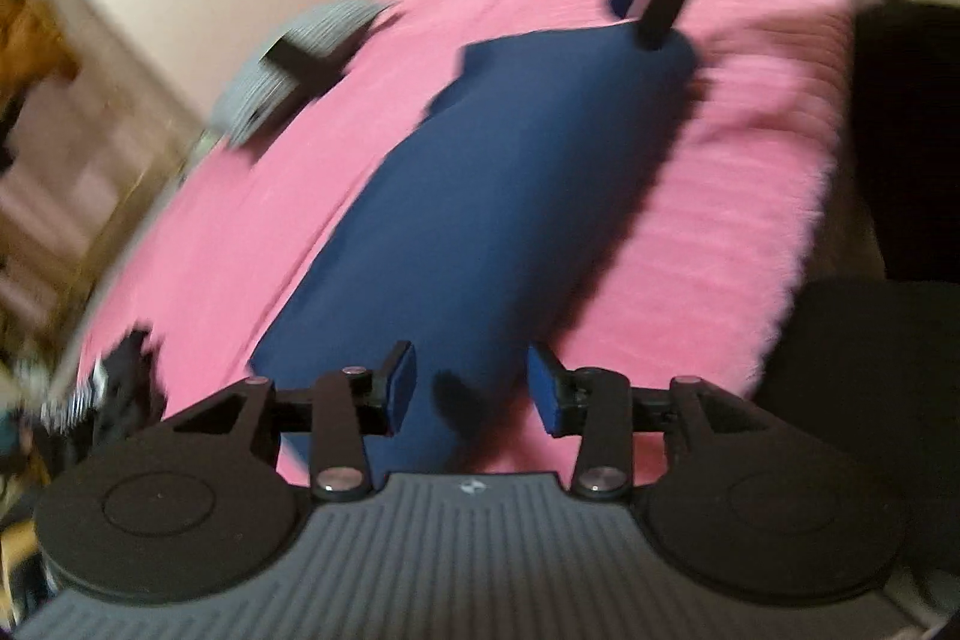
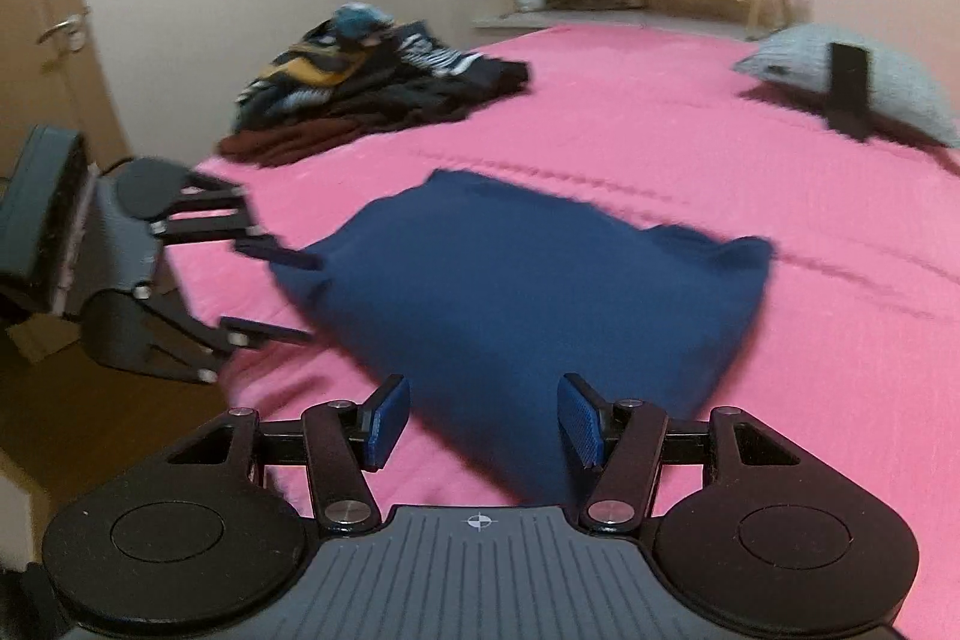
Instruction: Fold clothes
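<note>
We are holding both grippers over a bed covered with a fuzzy pink blanket [image 2: 660, 148]; the folded navy blue cloth garment [image 2: 510, 280] is lying flat on that blanket, near the bed's near edge as the right wrist camera shows it, and is stretching away from the left wrist camera as a long dark strip; our left gripper [image 1: 471, 388] is hanging just above the garment's near end with its blue-padded fingers [image 1: 401, 388] spread apart, and nothing is sitting between them, the fabric lying below rather than pinched; in the right wrist view the same left gripper [image 2: 300, 295] is reaching in from the bed's left edge, its two dark fingers parted, the upper one touching or just over the garment's left corner, though blur is keeping us from telling which; our right gripper [image 2: 483, 421] is hovering over the garment's near edge with its blue ribbed pads [image 2: 582, 421] standing wide, gripping nothing; seen from the left wrist camera, that right gripper [image 1: 639, 10] is pointing down at the garment's far end with its fingers parted; a jumbled pile of dark, striped and mustard clothes [image 2: 372, 82] is resting near the bed's far left corner, and a grey knitted folded piece [image 2: 840, 76] with a black strip across it is lying toward the far right edge, both well apart from the navy garment.
</note>
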Motion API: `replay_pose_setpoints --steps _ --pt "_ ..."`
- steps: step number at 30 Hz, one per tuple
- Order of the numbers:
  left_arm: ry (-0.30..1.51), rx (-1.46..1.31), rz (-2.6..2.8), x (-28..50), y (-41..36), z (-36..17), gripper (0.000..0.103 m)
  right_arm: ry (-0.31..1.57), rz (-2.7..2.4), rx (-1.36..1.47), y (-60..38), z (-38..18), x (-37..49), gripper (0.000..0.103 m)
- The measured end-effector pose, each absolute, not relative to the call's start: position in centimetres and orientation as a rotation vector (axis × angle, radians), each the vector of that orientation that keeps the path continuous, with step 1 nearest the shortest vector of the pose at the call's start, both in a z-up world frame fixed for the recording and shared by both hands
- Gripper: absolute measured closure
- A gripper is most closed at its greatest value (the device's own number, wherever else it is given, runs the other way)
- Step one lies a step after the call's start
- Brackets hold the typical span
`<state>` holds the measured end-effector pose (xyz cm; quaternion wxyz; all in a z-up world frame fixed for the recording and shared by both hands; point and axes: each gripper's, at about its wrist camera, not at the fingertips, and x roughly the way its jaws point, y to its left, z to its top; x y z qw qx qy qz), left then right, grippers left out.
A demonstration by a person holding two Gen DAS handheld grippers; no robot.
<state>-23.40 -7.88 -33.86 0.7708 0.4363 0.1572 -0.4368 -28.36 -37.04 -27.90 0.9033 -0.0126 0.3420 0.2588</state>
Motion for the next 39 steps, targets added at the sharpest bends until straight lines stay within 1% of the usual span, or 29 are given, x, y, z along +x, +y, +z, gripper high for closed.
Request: replay_pose_setpoints --steps 5,6,9,12,15,17,19,23,27,28,30,31,37,39 --pt "0.327 0.916 -1.033 -23.1 -10.8 -34.3 0.065 0.745 0.522 0.000 -36.7 -30.1 -25.7 0.045" --pt "0.354 0.903 -1.041 -22.7 -11.4 -34.5 0.062 0.750 0.528 0.001 -36.8 -30.0 -25.3 0.045" --pt "0.430 0.879 -1.050 -21.4 -12.1 -35.2 0.062 0.731 0.531 -0.001 -37.4 -28.5 -25.4 0.045" --pt "0.407 0.862 -1.046 -21.9 -11.8 -34.2 0.062 0.688 0.502 0.057 -38.6 -27.4 -25.8 0.045" --pt "0.387 0.830 -1.042 -22.4 -11.4 -33.2 0.062 0.744 0.464 0.083 -38.8 -29.1 -24.9 0.045" --pt "0.434 0.806 -1.041 -22.0 -11.8 -33.5 0.062 0.766 0.460 0.095 -38.8 -30.3 -24.2 0.045" --pt "0.468 0.830 -1.030 -21.7 -12.4 -34.3 0.062 0.757 0.454 0.191 -40.0 -29.5 -24.3 0.045" --pt "0.391 0.914 -0.985 -23.6 -13.0 -33.6 0.061 0.713 0.373 0.444 -44.9 -28.6 -25.8 0.045" --pt "0.279 0.966 -0.990 -26.6 -14.9 -32.2 0.054 0.709 0.239 0.672 -49.8 -30.1 -27.9 0.045" --pt "0.260 0.978 -1.000 -27.4 -15.8 -32.2 0.052 0.705 0.220 0.701 -50.6 -30.3 -28.4 0.045" --pt "0.233 1.003 -1.028 -29.0 -17.8 -32.7 0.043 0.700 0.198 0.744 -51.6 -30.7 -29.3 0.045" --pt "0.221 1.022 -1.035 -29.7 -18.9 -33.2 0.041 0.699 0.196 0.764 -52.0 -30.8 -29.8 0.045" --pt "0.119 1.277 -0.959 -32.4 -24.3 -37.7 0.041 0.667 0.175 0.831 -53.5 -31.8 -31.0 0.045" --pt "0.084 1.340 -0.930 -32.6 -25.1 -38.7 0.036 0.662 0.170 0.842 -53.9 -32.2 -31.2 0.045"
